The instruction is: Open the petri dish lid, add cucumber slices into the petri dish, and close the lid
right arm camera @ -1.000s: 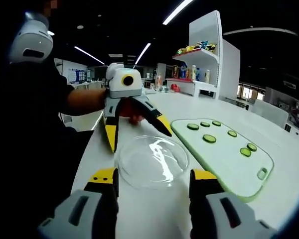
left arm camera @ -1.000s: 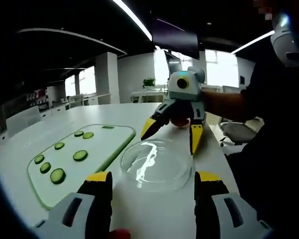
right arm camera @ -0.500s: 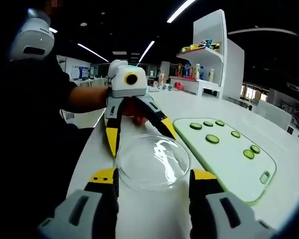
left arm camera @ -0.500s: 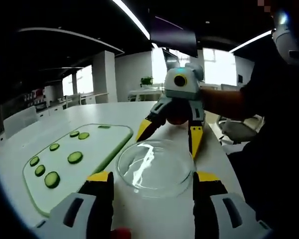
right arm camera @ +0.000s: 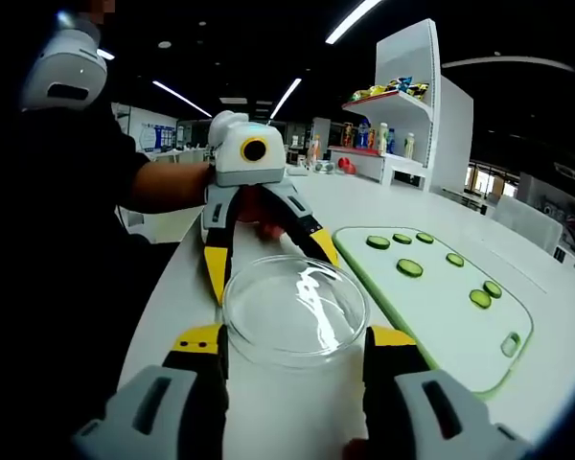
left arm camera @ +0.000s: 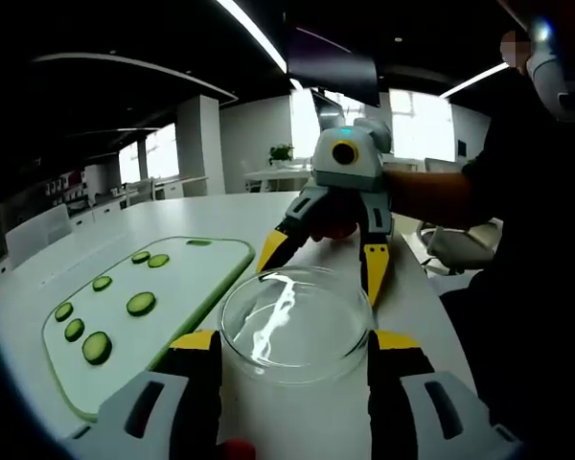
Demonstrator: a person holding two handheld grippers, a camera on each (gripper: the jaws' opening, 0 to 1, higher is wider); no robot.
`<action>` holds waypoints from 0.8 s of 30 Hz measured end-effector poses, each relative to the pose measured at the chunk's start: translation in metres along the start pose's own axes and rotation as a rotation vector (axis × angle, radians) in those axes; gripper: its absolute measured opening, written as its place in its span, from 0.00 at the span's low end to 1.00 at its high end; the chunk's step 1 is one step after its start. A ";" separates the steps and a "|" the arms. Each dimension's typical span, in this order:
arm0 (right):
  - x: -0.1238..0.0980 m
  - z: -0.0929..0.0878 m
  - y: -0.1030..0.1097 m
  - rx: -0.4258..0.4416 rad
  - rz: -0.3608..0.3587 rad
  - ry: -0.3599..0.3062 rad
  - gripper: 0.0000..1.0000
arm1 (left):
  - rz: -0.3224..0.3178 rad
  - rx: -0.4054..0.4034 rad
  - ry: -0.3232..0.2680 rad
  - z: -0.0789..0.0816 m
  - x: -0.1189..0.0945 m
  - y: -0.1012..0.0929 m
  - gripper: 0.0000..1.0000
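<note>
Petri dish (left arm camera: 294, 326) between two gaping tools, white worktop (right arm camera: 383, 206).
Right gripper view alone showed shelf (right arm camera: 402, 96) at 1 o'clock. Left tool (left arm camera: 292, 347) and right tool (right arm camera: 292, 343) both wide open, empty; cucumber slices (left arm camera: 141, 304) on board (left arm camera: 187, 278) at 9 o'clock.

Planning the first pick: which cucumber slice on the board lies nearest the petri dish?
In the left gripper view, the cucumber slice standing alone mid-board, closest to the petri dish; the others hug the cutting board's far edge.
</note>
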State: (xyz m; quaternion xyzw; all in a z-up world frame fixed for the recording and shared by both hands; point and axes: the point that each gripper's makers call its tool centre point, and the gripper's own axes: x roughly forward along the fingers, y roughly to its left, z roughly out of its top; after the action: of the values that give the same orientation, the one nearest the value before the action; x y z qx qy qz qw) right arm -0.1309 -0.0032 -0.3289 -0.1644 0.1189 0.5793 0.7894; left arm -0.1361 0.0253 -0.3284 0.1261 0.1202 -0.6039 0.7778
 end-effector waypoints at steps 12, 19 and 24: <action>-0.003 0.011 0.002 0.006 0.001 -0.036 0.56 | -0.002 -0.007 -0.027 0.007 -0.002 -0.001 0.61; -0.002 0.022 0.003 -0.003 0.000 -0.042 0.56 | 0.008 -0.008 -0.039 0.013 -0.006 0.001 0.61; 0.001 0.028 0.005 -0.014 0.007 -0.045 0.57 | 0.015 -0.004 -0.043 0.015 -0.011 0.001 0.61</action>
State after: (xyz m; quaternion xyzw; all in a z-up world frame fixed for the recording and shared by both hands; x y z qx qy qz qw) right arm -0.1350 0.0102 -0.3038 -0.1564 0.0977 0.5865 0.7887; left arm -0.1375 0.0299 -0.3105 0.1124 0.1037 -0.6004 0.7849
